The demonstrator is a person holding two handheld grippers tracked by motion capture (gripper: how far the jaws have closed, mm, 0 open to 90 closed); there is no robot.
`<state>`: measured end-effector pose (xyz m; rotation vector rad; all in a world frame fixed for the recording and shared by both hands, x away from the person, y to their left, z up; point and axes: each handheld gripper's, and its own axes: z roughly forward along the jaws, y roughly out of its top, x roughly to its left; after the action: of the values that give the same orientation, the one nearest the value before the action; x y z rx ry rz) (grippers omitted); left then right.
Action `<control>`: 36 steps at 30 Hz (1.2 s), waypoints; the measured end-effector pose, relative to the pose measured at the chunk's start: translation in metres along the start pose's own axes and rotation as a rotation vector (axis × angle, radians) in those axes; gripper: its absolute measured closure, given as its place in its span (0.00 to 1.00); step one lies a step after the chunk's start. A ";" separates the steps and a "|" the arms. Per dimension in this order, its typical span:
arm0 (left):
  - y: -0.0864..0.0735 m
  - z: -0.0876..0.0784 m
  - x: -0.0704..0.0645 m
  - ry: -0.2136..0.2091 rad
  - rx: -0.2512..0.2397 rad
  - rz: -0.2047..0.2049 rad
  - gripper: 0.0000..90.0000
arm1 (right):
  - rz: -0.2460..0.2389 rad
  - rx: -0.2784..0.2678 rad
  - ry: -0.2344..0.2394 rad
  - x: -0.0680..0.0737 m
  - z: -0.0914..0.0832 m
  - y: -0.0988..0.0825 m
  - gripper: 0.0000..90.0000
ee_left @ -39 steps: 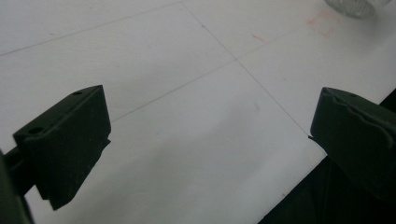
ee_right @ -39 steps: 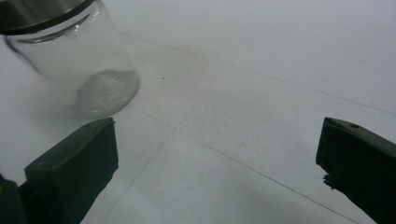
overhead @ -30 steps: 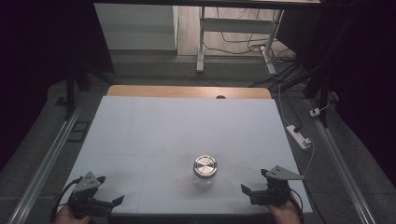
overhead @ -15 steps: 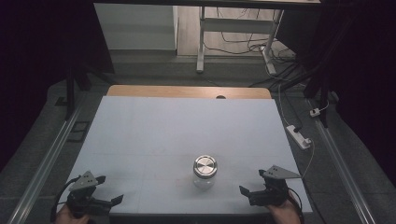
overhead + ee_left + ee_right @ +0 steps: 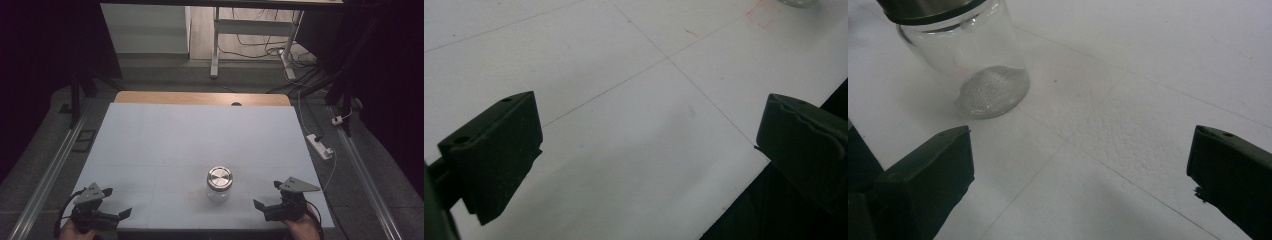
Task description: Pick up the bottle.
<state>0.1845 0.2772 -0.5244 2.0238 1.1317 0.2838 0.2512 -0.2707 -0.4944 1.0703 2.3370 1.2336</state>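
Observation:
A clear glass jar [image 5: 219, 182] with a silver metal lid stands upright on the white table [image 5: 200, 135], near the front and a little right of centre. My right gripper [image 5: 267, 195] hovers open at the front right, a short way to the right of the jar. In the right gripper view the jar [image 5: 968, 55] is at the upper left, beyond the wide-apart jaws of the gripper [image 5: 1078, 170], with nothing between them. My left gripper [image 5: 116, 202] is open over the front left corner. The left gripper view shows its jaws [image 5: 649, 145] spread over bare table beside the edge.
Thin lines and faint red marks [image 5: 764, 15] cross the white table sheet. A wooden strip [image 5: 200, 98] runs along the far edge. On the floor to the right lie a white power strip [image 5: 320, 146] and cables. A metal frame leg [image 5: 216, 45] stands beyond the table.
Both hands have drifted slightly toward the table's near edge. The jar has not moved, and both grippers stay open.

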 end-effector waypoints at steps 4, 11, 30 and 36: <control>0.000 0.000 0.000 0.002 0.002 0.001 0.00 | -0.009 0.000 0.014 0.002 0.002 0.001 0.00; 0.000 0.000 0.000 0.007 0.001 0.001 0.00 | -0.047 -0.020 0.059 0.011 0.007 0.005 0.00; 0.000 0.000 0.001 0.012 -0.002 -0.016 0.00 | -0.077 -0.030 0.172 0.027 0.027 0.020 0.00; 0.000 0.000 0.001 0.010 0.000 -0.017 0.00 | -0.094 -0.006 0.201 0.033 0.037 0.023 0.00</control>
<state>0.1855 0.2780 -0.5247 2.0144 1.1544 0.2855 0.2604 -0.2172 -0.4951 0.8580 2.4969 1.3682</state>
